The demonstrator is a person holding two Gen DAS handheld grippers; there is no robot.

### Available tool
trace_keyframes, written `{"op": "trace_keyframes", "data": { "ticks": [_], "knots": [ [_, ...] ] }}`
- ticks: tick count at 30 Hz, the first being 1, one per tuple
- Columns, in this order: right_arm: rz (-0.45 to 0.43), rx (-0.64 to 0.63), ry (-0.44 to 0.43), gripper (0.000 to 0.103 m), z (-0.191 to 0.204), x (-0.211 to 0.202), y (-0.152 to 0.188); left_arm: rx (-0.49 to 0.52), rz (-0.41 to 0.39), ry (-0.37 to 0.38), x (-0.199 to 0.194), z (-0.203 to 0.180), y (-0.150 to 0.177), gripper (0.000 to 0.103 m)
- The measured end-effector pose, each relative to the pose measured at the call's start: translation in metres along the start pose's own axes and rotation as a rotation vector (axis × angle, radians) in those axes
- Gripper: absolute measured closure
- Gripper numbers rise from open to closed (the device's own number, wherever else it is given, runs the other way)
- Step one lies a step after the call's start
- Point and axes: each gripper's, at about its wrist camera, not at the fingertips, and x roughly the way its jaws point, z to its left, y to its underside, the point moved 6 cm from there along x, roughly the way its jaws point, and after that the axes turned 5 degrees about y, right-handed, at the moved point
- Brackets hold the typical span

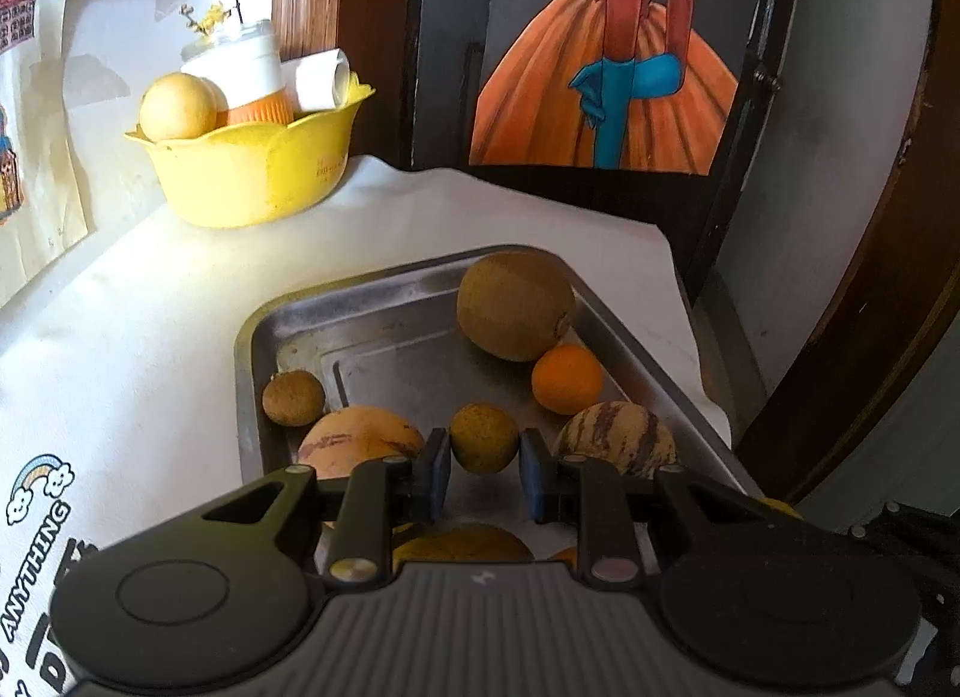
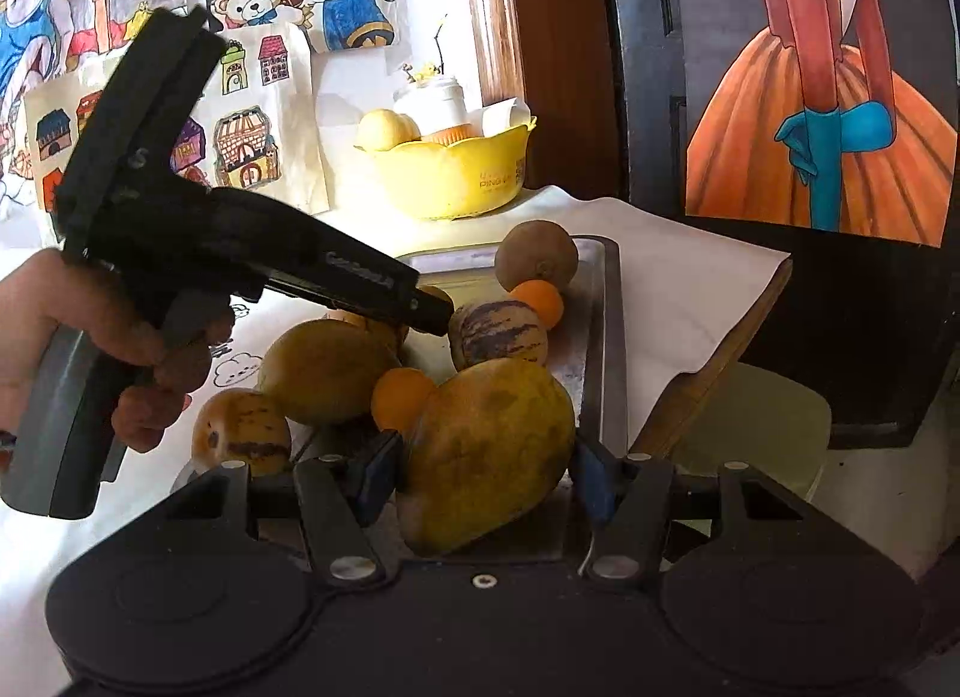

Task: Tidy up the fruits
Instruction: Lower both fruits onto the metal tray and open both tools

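The right gripper (image 2: 483, 472) pinches a big yellow mango (image 2: 489, 451) over the crowded steel tray (image 2: 609, 337), while the left gripper (image 1: 485, 472), tilted down, clamps a small brown fruit (image 1: 483, 437) between striped melons.

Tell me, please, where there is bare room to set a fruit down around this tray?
The tablecloth between the yellow bowl and the metal tray is bare. The tray's far-left floor, between the small brown fruit and the large brown fruit, is free too. Its near end is crowded with fruit.
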Motion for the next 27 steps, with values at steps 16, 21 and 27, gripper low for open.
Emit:
{"op": "trace_keyframes", "data": {
  "ticks": [16, 21, 27],
  "knots": [
    [-0.087, -0.023, 0.056, 0.046, 0.015, -0.006, 0.001, 0.004, 0.059, 0.0, 0.011, -0.002, -0.001, 0.075],
    [-0.089, -0.016, 0.059, 0.044, 0.017, -0.009, 0.007, -0.016, 0.066, 0.006, 0.012, -0.001, 0.001, 0.075],
    [-0.108, -0.027, 0.074, 0.036, 0.019, -0.014, 0.009, -0.028, 0.056, 0.003, 0.005, -0.002, 0.002, 0.061]
  ]
}}
